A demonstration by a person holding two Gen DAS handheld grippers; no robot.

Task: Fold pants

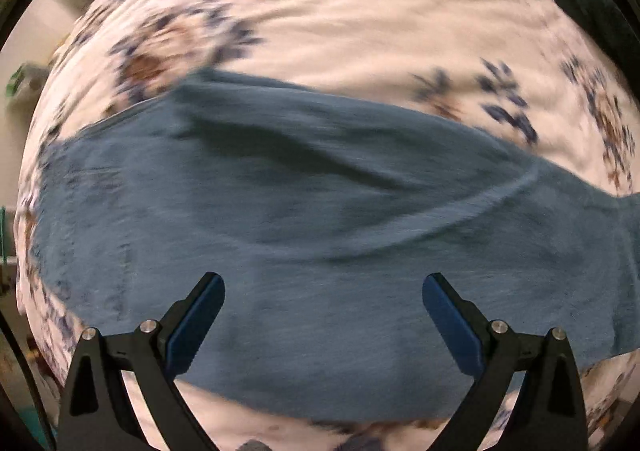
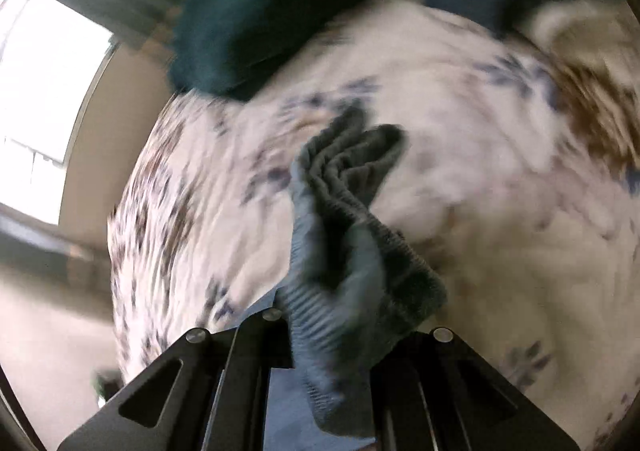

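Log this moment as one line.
left claw: open above pants | right claw: shut on pants' ribbed waistband | surface: floral bedsheet

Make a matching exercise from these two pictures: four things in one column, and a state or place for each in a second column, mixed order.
Things:
1. left gripper
2. right gripper
3. pants
4. dark green cushion

States or places:
A. spread flat on the floral bedsheet
B. jaws wide apart, nothing between them
C. at the far edge of the bed
D. jaws closed on a bunched ribbed edge of the blue cloth

Pairs: 1-B, 2-D, 3-A, 4-C
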